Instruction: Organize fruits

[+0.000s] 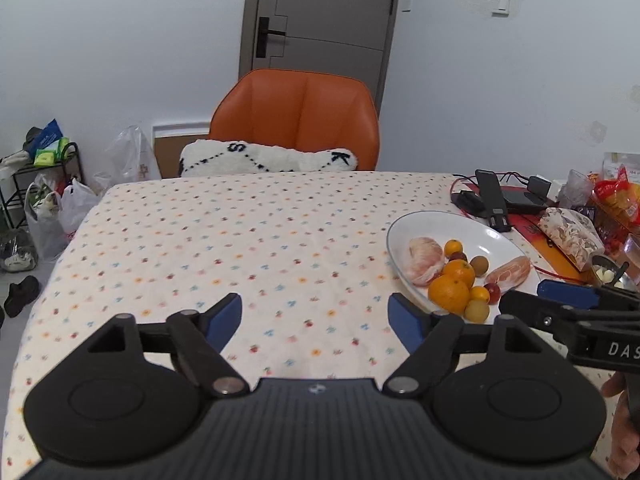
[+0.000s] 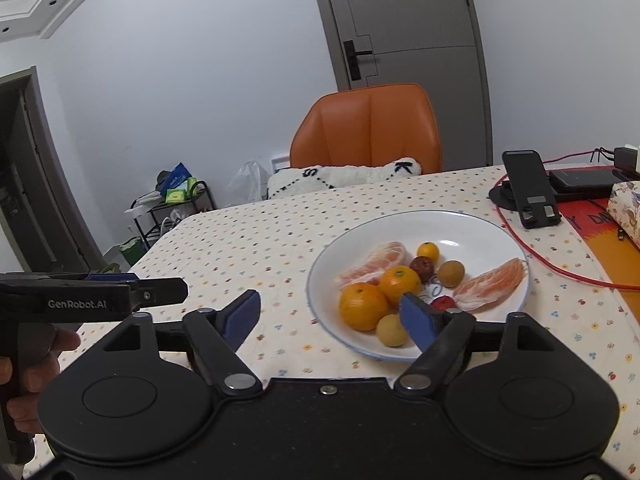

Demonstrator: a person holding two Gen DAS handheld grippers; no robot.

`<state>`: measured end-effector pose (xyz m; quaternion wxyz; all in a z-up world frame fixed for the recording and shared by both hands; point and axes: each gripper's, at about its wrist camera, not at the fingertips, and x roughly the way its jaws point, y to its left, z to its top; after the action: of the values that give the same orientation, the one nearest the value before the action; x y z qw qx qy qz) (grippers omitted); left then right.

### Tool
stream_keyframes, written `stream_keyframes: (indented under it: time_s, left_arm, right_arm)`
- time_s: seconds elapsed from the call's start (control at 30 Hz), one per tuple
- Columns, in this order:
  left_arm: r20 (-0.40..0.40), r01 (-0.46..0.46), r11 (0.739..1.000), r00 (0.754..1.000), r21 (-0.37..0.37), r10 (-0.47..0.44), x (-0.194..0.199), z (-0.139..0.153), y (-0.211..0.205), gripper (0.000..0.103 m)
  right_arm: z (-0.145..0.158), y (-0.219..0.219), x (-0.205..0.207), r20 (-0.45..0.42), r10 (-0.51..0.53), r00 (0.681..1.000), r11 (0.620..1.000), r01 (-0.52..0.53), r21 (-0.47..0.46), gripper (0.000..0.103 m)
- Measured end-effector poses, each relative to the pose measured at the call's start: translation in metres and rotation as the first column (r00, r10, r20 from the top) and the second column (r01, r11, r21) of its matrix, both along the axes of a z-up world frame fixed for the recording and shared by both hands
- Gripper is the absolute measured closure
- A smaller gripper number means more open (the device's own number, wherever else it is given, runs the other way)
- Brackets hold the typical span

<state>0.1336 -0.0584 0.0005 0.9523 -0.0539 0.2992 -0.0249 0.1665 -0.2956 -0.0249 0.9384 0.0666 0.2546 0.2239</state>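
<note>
Right gripper [image 2: 332, 316], left gripper [image 1: 316, 318] jaws apart; oranges [image 2: 363, 306], peeled pomelo segments [image 2: 490, 282] on white plate [image 2: 480, 232]

In the right wrist view the right gripper's [image 2: 330, 312] blue fingertip [image 2: 418, 318] covers part of the white plate [image 2: 492, 236] and most of a small red fruit [image 2: 443, 303] just beyond it. The left gripper [image 2: 96, 294] is cut off at the frame edge. The tissue box [image 2: 628, 208], far right of the gripper, is cropped too.
</note>
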Motion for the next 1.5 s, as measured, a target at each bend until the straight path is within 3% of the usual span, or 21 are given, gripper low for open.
stream_keyframes:
  time_s: [0.17, 0.37, 1.5]
  left_arm:
    - [-0.002, -0.016, 1.0, 1.0, -0.017, 0.015, -0.016, 0.001, 0.011, 0.015]
    - [-0.005, -0.005, 1.0, 1.0, -0.02, 0.005, -0.033, 0.004, 0.019, 0.011]
    - [0.014, -0.033, 0.999, 0.999, 0.019, 0.032, -0.12, 0.019, 0.032, 0.0]
  right_arm:
    - [0.004, 0.008, -0.011, 0.014, 0.012, 1.0, 1.0, -0.012, -0.011, 0.01]
    - [0.009, 0.016, -0.024, 0.02, 0.025, 1.0, 1.0, -0.024, -0.011, 0.0]
    - [0.031, 0.02, -0.095, 0.03, 0.082, 0.996, 0.996, -0.081, -0.036, 0.0]
